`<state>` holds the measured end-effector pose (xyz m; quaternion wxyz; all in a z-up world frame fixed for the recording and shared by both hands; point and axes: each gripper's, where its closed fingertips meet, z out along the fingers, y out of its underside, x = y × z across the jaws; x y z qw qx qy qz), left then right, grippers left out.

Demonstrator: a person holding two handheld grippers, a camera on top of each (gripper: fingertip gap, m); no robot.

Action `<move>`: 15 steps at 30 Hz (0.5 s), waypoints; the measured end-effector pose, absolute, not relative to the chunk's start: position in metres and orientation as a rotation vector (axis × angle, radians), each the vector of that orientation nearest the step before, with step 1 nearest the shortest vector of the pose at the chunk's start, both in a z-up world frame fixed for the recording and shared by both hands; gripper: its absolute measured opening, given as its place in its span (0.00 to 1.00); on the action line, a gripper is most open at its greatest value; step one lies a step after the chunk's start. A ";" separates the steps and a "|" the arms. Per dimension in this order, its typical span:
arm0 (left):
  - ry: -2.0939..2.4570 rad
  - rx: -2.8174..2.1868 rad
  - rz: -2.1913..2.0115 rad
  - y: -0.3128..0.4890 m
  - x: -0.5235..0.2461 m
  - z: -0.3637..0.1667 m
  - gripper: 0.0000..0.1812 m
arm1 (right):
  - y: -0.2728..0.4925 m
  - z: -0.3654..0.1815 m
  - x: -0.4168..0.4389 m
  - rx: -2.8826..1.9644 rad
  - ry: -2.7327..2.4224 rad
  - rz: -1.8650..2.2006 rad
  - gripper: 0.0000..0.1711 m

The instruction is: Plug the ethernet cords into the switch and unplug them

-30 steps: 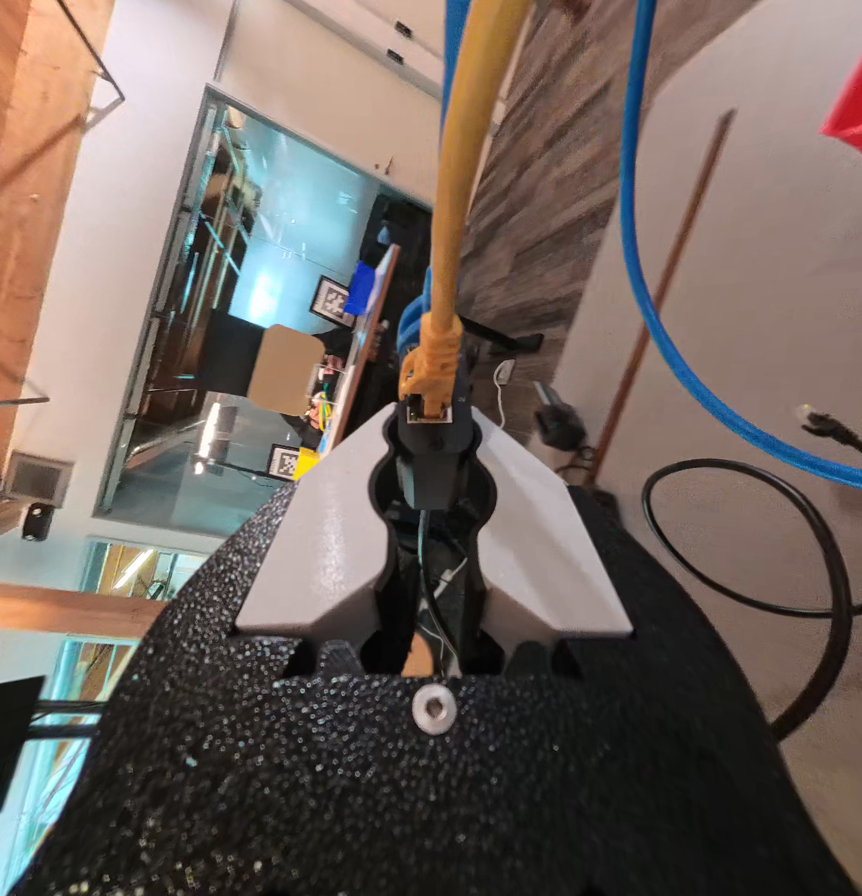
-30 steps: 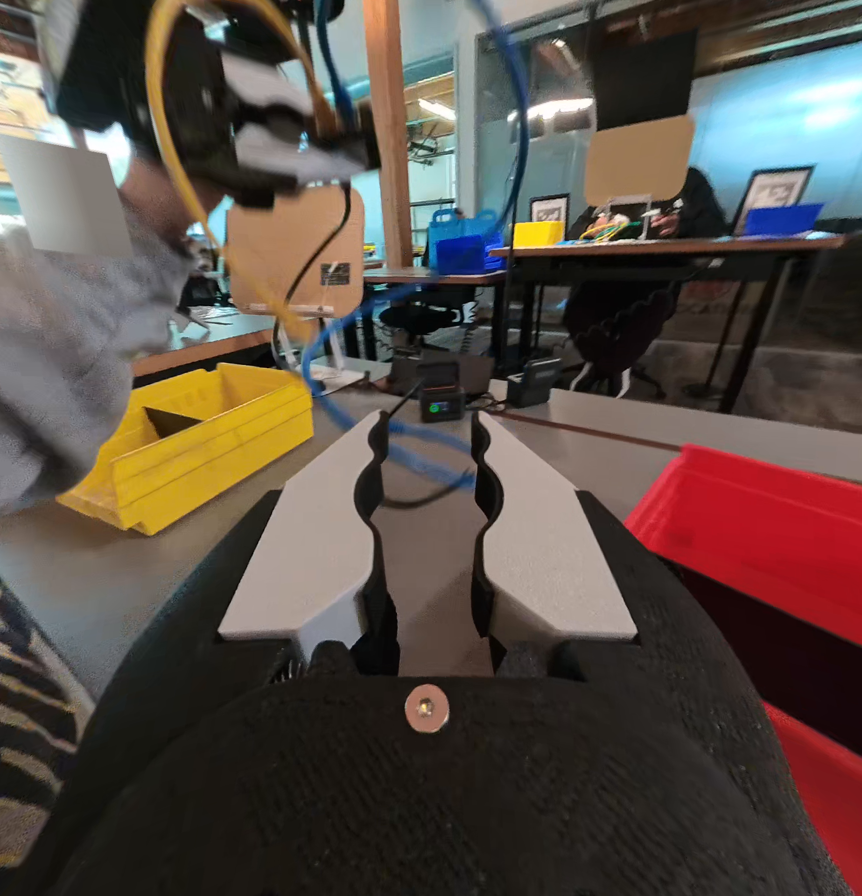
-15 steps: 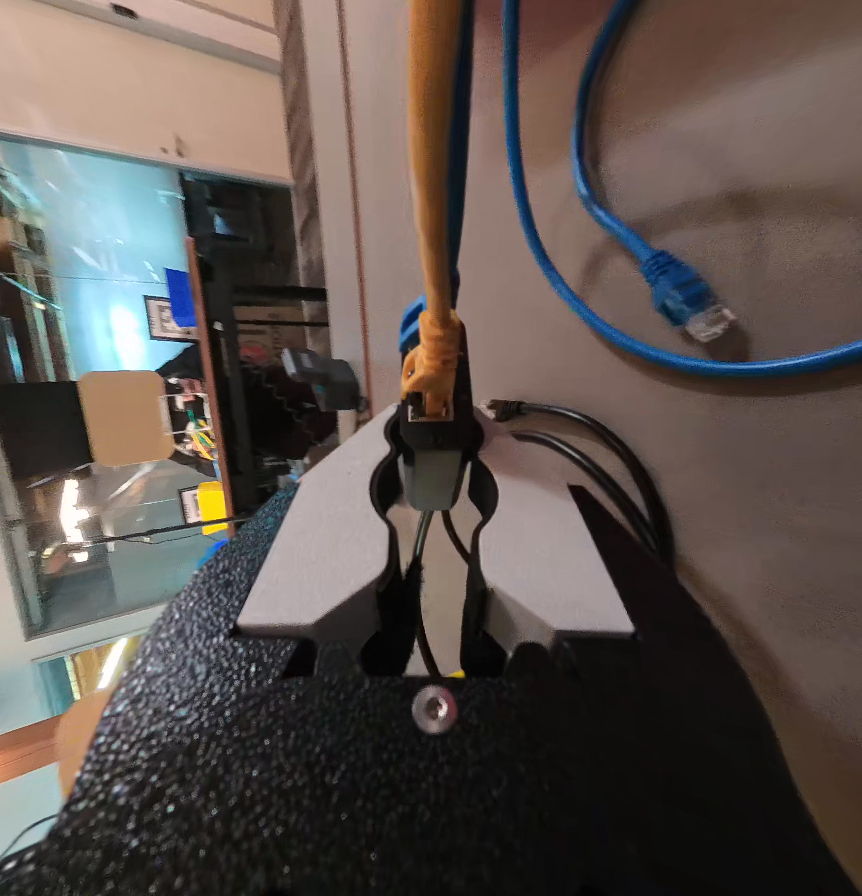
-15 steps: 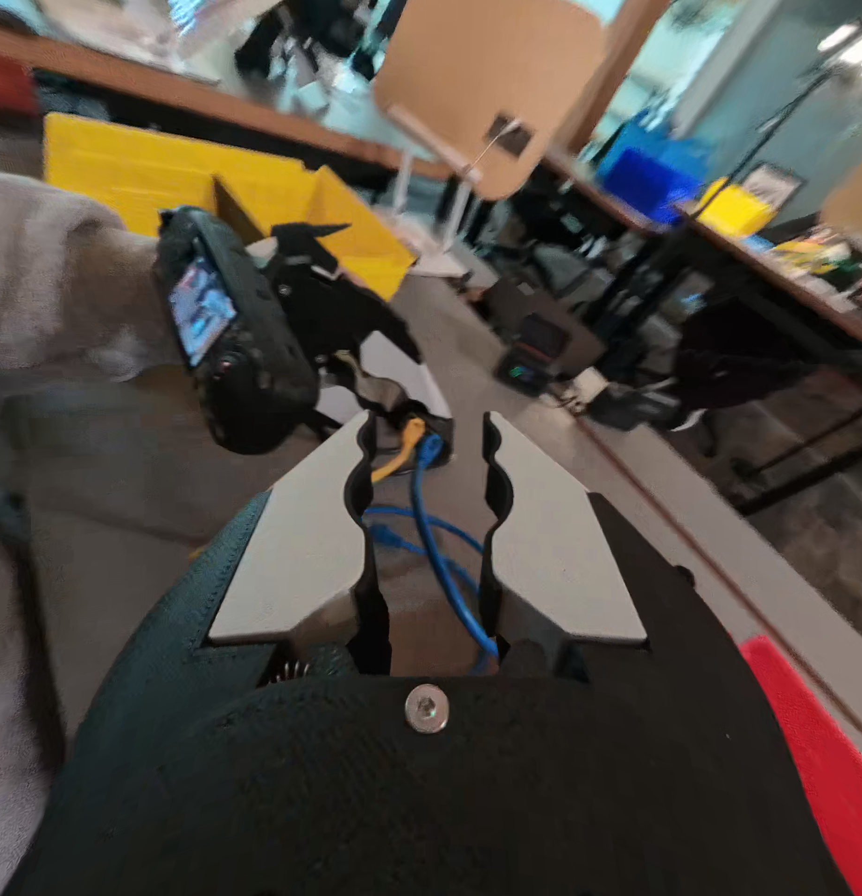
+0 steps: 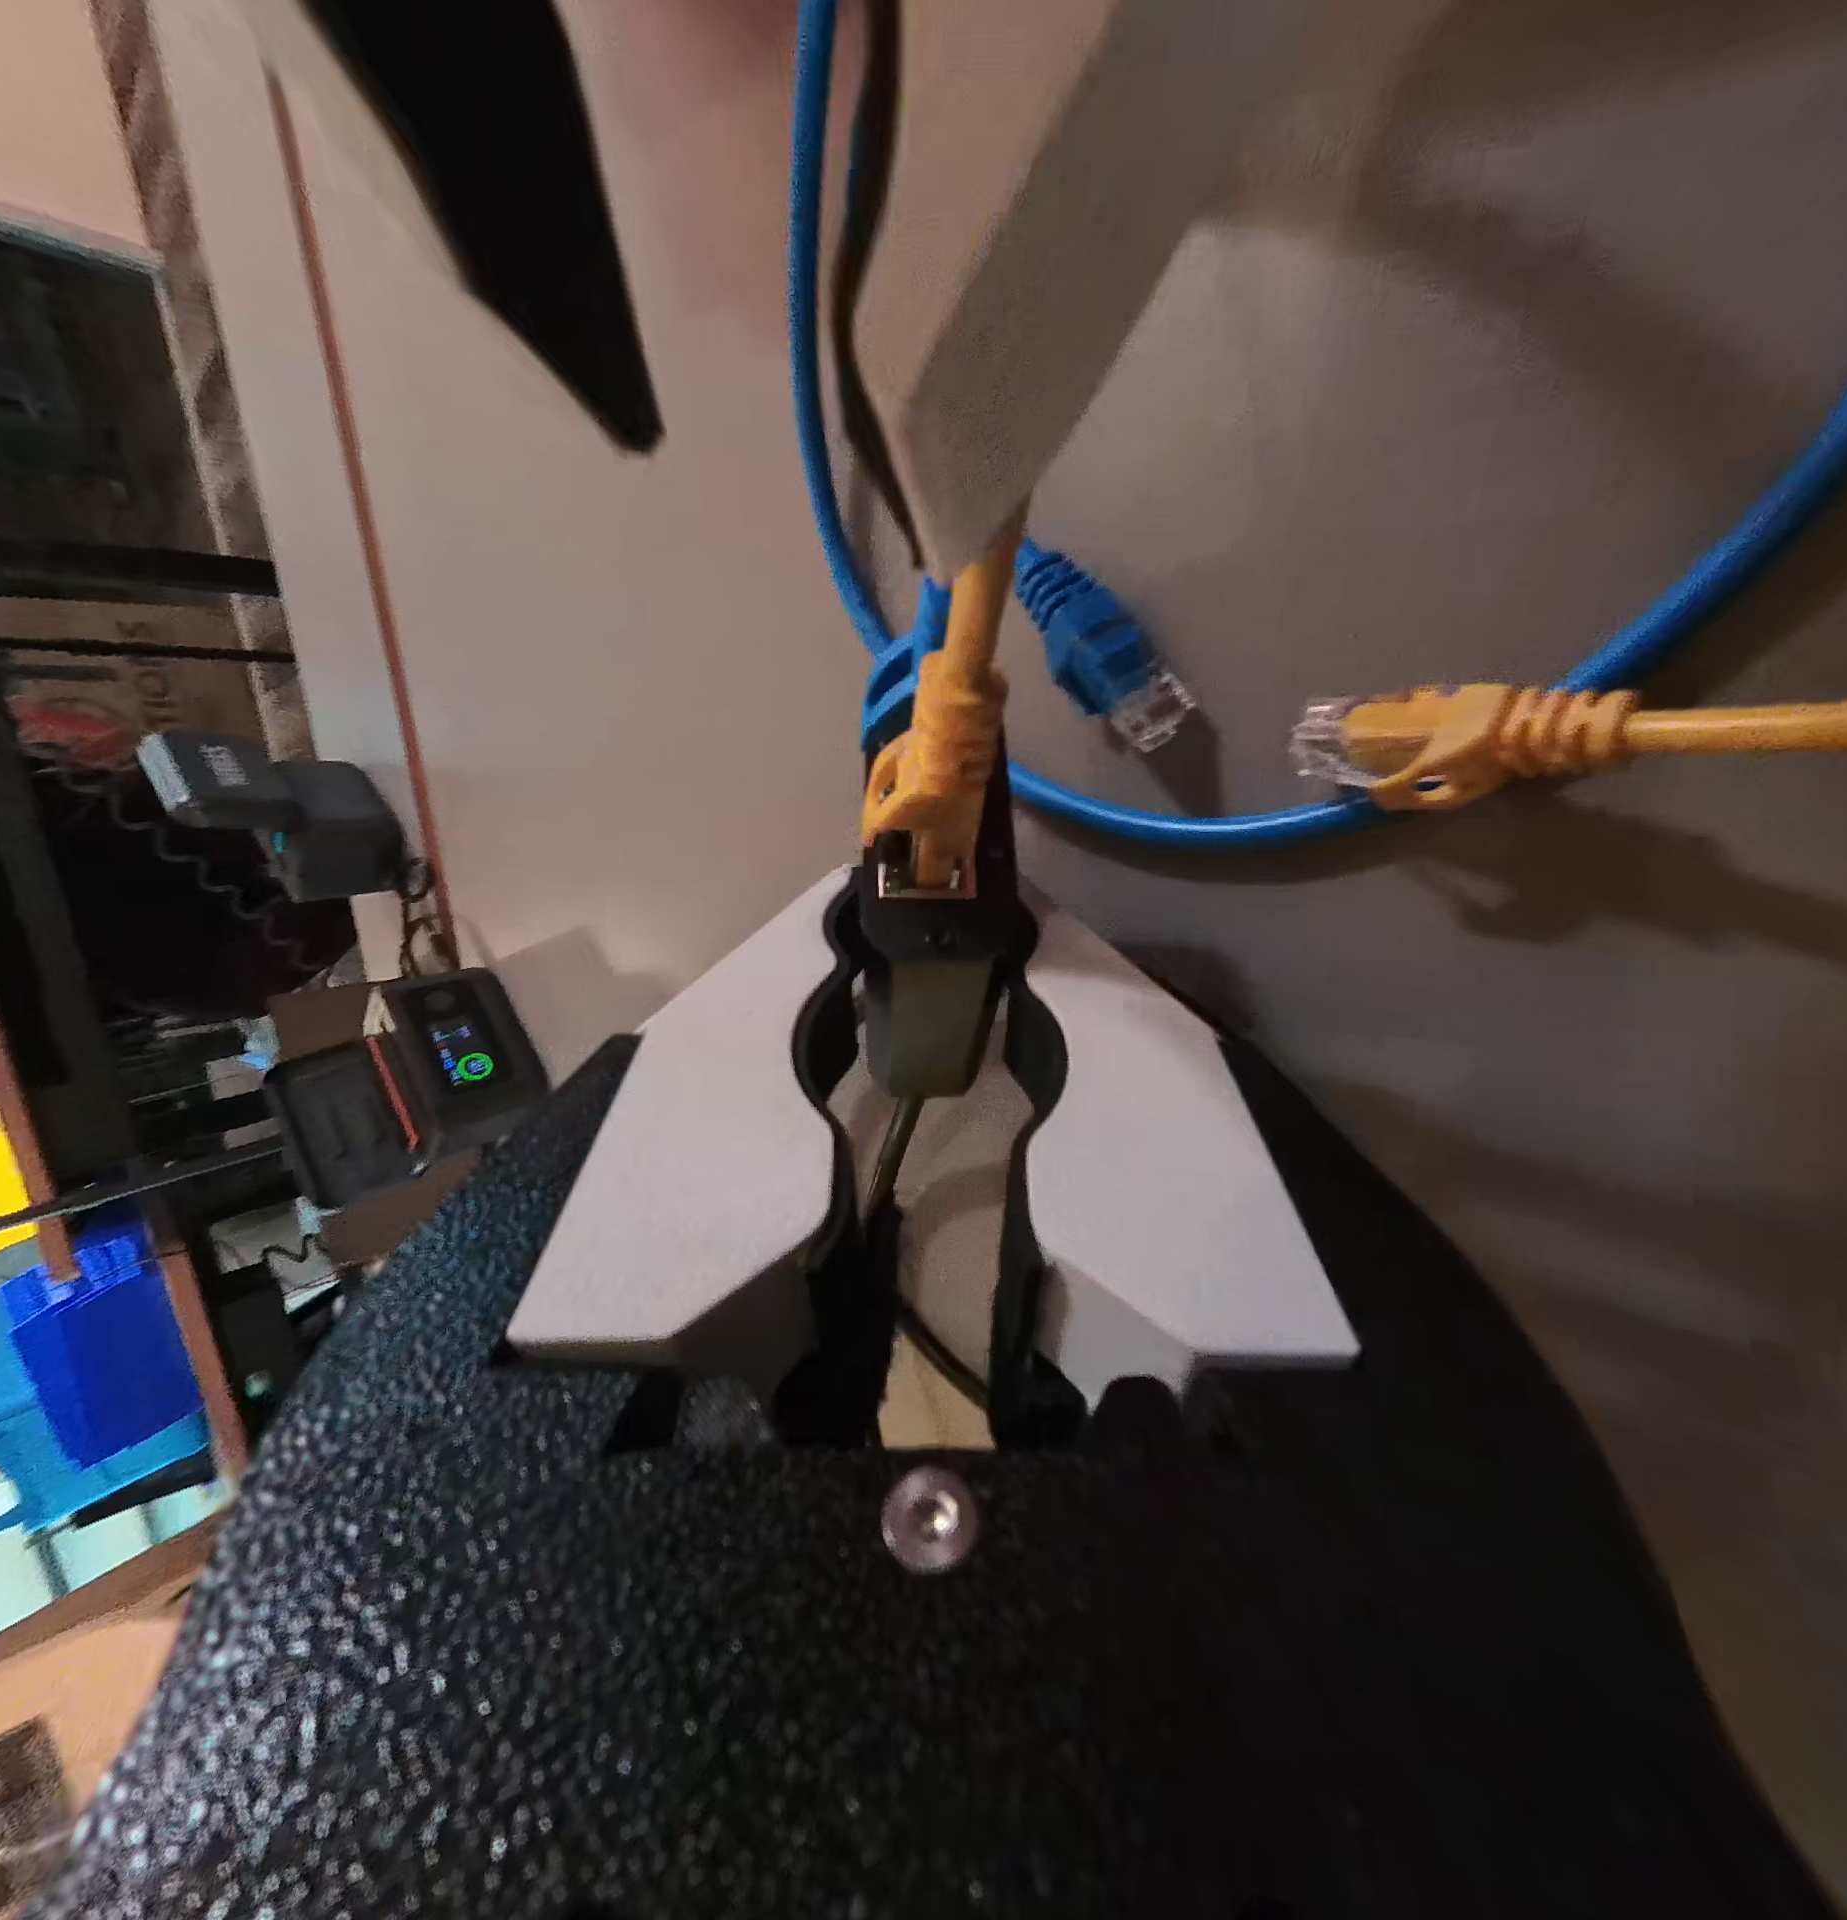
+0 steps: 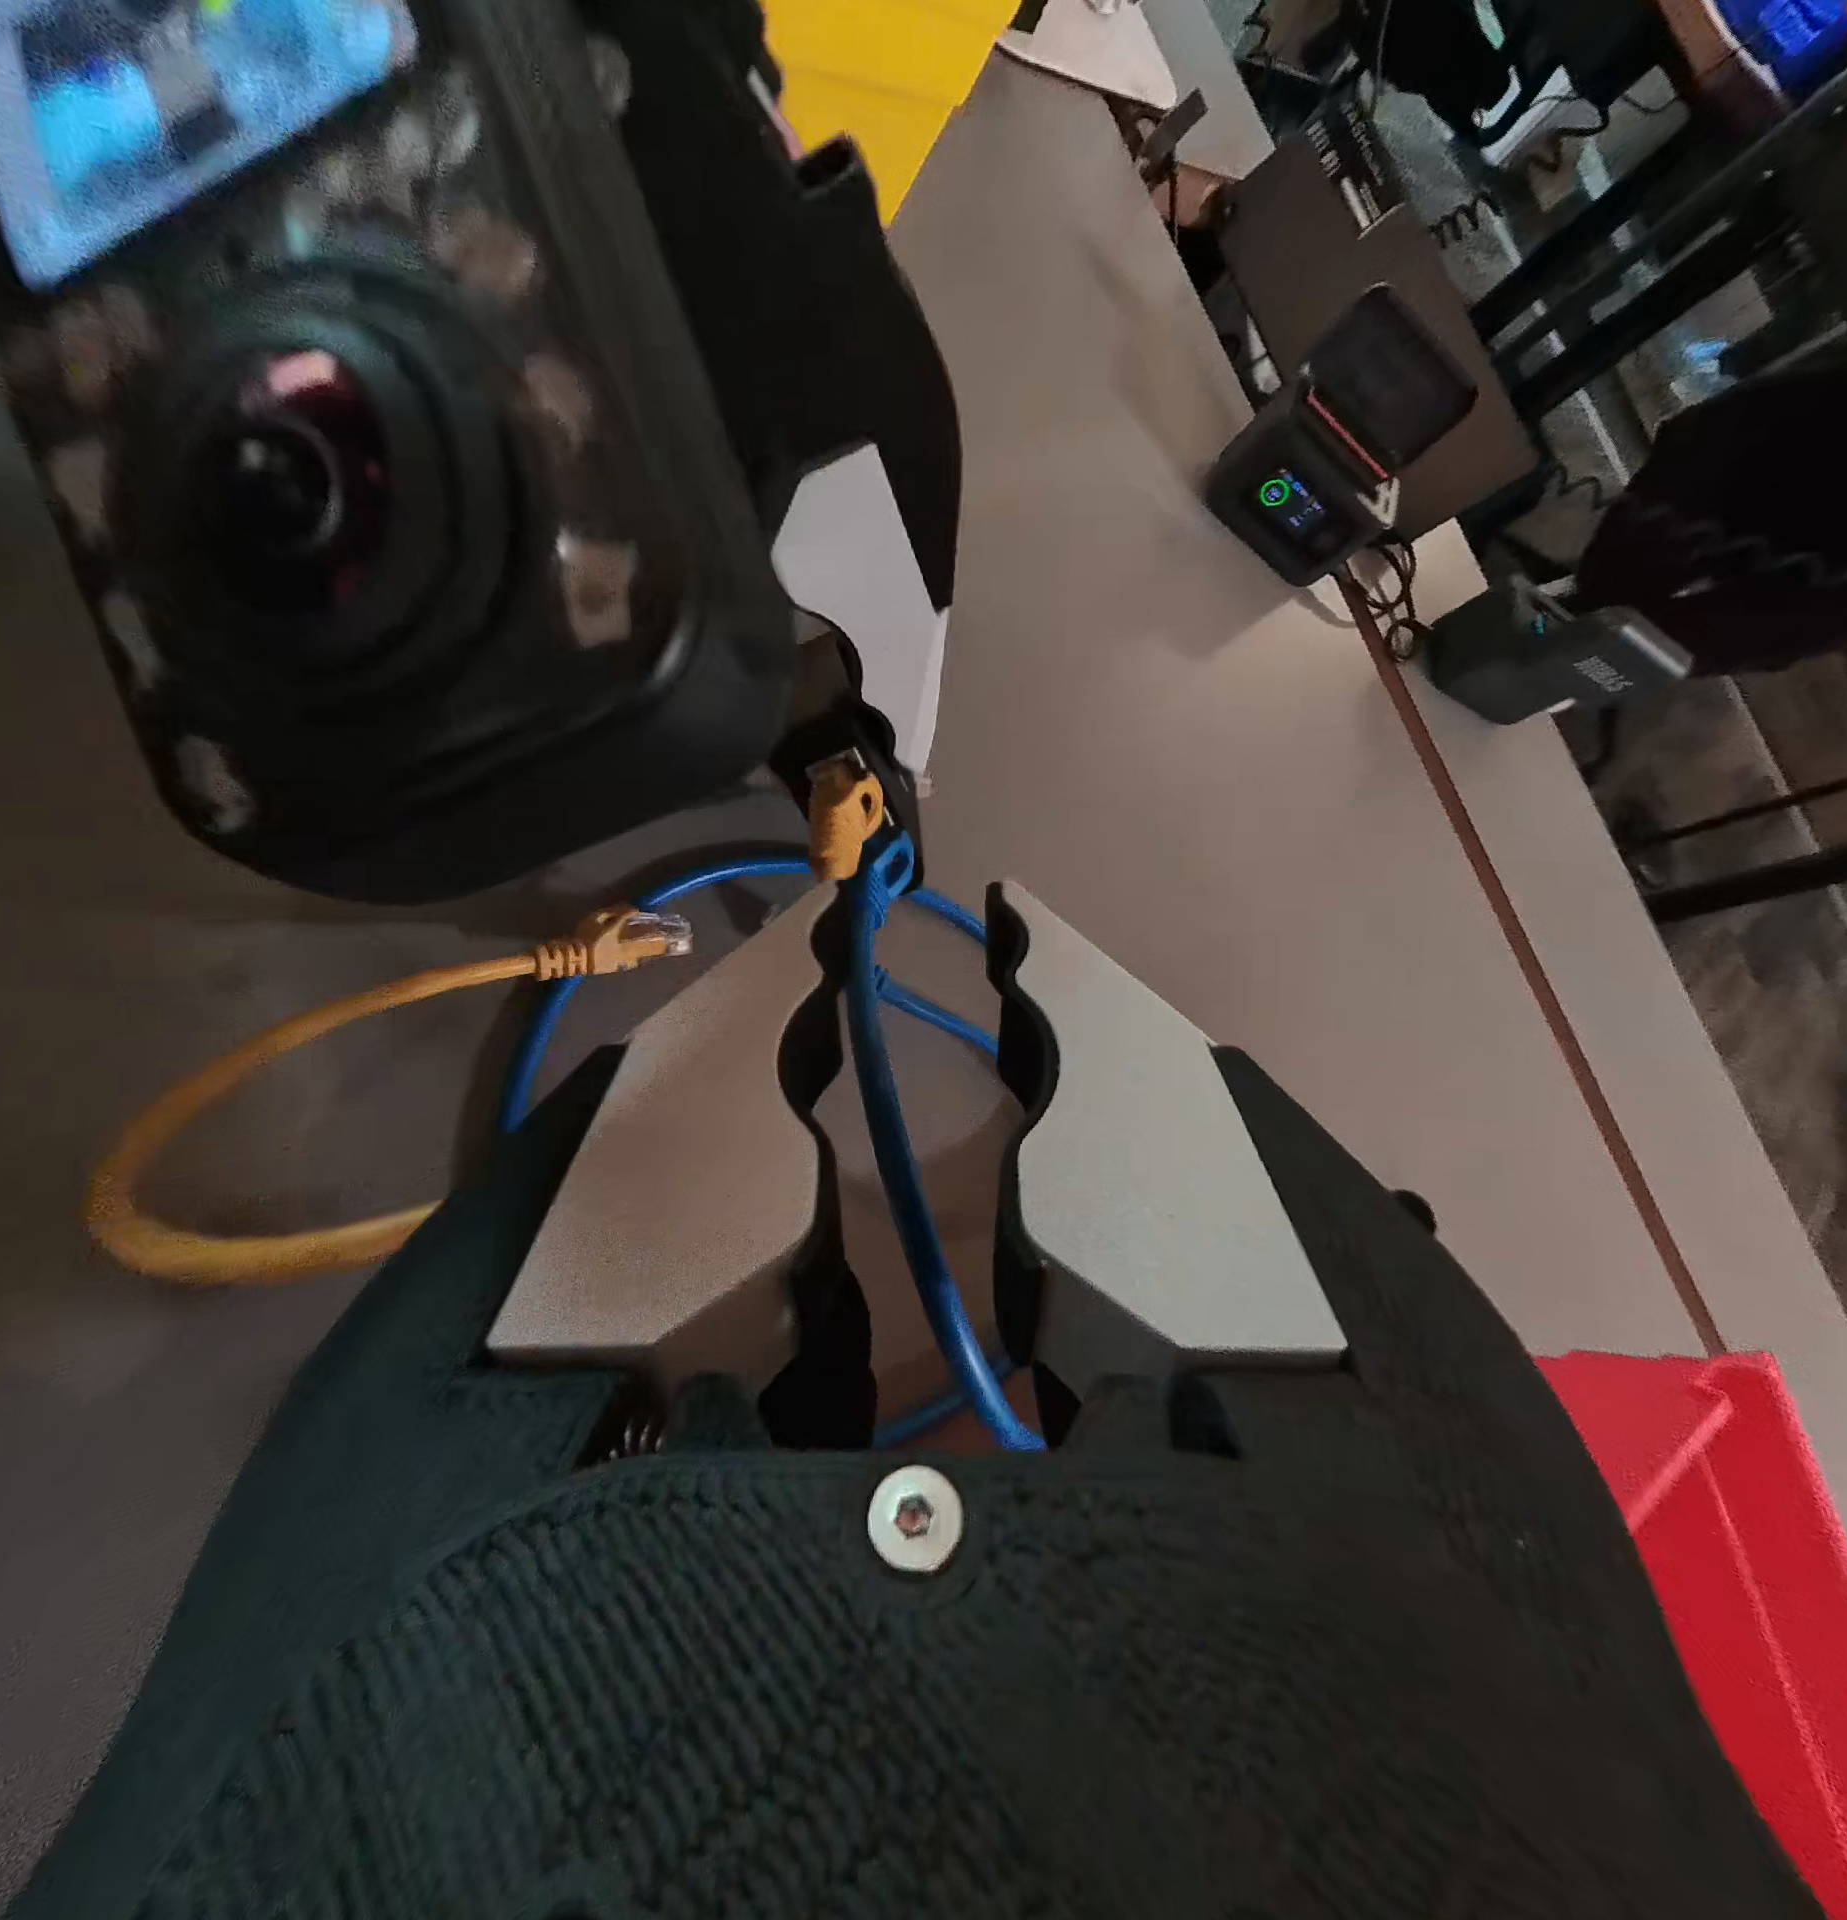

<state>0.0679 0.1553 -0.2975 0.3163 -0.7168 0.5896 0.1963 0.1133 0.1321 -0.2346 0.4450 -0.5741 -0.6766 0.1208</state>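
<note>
My left gripper (image 5: 934, 935) is clamped on the small black switch (image 5: 929, 997), its two pale grey fingers (image 5: 711, 1132) pressing the box from either side, so the switch sits between the fingertips above the grey tabletop (image 5: 1521, 1039). To the far left of that view a small black device with a lit green ring on its screen (image 5: 460, 1055) stands at the table's edge; at the middle an orange ethernet cord's plug (image 5: 934, 769) is seated in a port on the switch's front face; a blue ethernet cord's plug (image 5: 888, 691) sits just behind it, and whether it is fully seated I cannot tell. Just right of the switch a loose blue plug with a clear tip (image 5: 1101, 660) lies on the table; farther right a loose orange plug (image 5: 1418, 738) lies across the blue cord's loop (image 5: 1210, 831).

My right gripper (image 6: 914, 914) has its fingers (image 6: 1137, 1164) apart, gripping nothing; the blue cord (image 6: 893, 1122) runs through the gap between them. In its view the orange cord (image 6: 202, 1101) curls at the left; the left gripper's camera (image 6: 306, 488) fills the upper left; the switch (image 6: 846, 758) is just ahead of my fingertips; a red plastic bin (image 6: 1750, 1538) sits at the lower right.
</note>
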 end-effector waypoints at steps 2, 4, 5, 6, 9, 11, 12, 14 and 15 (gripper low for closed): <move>1.580 -1.920 0.464 0.149 0.072 -0.303 0.12 | 0.129 -0.243 0.111 -1.431 -1.701 0.319 0.12; 1.605 -1.942 0.455 0.146 0.073 -0.309 0.12 | 0.123 -0.250 0.109 -1.472 -1.717 0.404 0.12; 1.610 -1.944 0.452 0.146 0.074 -0.309 0.12 | 0.123 -0.252 0.109 -1.520 -1.702 0.461 0.12; 1.614 -1.948 0.446 0.146 0.074 -0.309 0.12 | 0.125 -0.252 0.110 -1.574 -1.670 0.512 0.12; 1.610 -2.006 0.370 0.145 0.074 -0.310 0.12 | 0.137 -0.240 0.116 -1.700 -1.535 0.659 0.19; 1.627 -2.047 0.302 0.145 0.074 -0.310 0.12 | 0.129 -0.225 0.117 -1.731 -1.500 0.861 0.27; 1.634 -2.070 0.271 0.145 0.074 -0.310 0.12 | 0.123 -0.218 0.116 -1.724 -1.503 0.963 0.31; 1.643 -2.130 0.206 0.146 0.074 -0.311 0.12 | 0.113 -0.206 0.117 -1.682 -1.531 1.063 0.38; 1.647 -2.160 0.176 0.146 0.074 -0.311 0.12 | 0.112 -0.205 0.119 -1.678 -1.551 1.058 0.40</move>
